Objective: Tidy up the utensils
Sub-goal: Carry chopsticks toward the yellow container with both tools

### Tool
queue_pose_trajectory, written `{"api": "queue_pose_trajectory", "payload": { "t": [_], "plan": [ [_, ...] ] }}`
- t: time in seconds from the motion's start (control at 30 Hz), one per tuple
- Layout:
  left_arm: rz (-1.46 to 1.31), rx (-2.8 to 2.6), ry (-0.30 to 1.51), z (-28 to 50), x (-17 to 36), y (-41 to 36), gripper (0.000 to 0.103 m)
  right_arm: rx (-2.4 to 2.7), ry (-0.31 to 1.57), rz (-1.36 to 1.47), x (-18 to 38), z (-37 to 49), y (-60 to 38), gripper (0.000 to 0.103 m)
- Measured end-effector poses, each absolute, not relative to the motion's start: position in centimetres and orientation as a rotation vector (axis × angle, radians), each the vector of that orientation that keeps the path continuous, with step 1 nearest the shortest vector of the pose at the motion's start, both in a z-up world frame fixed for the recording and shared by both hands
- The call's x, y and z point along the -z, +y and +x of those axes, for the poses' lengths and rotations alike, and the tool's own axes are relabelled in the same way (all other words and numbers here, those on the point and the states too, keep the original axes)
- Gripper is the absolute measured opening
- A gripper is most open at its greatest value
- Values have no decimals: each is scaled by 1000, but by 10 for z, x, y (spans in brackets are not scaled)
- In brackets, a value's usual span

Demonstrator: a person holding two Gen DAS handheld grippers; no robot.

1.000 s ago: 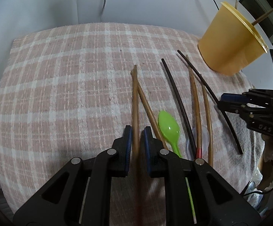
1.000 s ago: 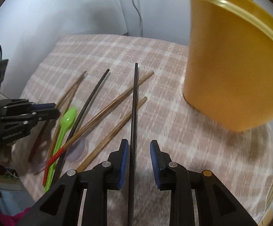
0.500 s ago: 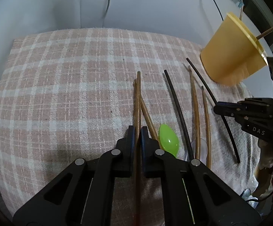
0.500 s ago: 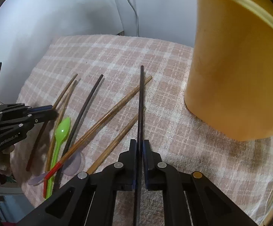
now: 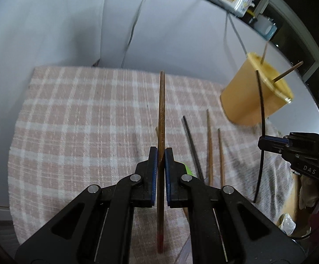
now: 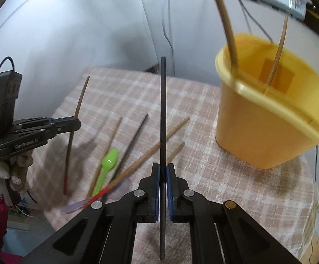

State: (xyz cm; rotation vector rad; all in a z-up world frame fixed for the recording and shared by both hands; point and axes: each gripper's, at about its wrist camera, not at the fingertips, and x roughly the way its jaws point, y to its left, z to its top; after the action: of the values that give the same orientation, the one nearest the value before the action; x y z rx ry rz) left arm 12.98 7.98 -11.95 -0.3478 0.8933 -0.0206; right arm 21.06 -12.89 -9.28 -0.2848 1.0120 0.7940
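A brown wooden chopstick with a red end is clamped between the left tongs and held clear of the desk covered in pink checked cloth. A thin black chopstick is clamped in the same way by the right tongs, raised above the cloth. Beyond them, on the cloth, a lime-green plastic spoon, a second black chopstick and further brown wooden chopsticks are seen lying loosely side by side, some crossing. Farther right, an upright yellow plastic bucket is seen on the desk, with two sticks leaning inside it.
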Motion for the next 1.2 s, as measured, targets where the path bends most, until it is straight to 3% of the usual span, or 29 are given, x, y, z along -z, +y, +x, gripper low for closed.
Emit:
{"api": "queue_pose_trajectory", "payload": {
  "t": [0.57, 1.2],
  "plan": [
    [-386, 106, 724, 105, 51, 81, 4, -862, 895, -119, 47, 191, -161, 3],
    [-495, 220, 570, 129, 18, 32, 4, -785, 821, 142, 22, 209, -237, 3]
  ]
}}
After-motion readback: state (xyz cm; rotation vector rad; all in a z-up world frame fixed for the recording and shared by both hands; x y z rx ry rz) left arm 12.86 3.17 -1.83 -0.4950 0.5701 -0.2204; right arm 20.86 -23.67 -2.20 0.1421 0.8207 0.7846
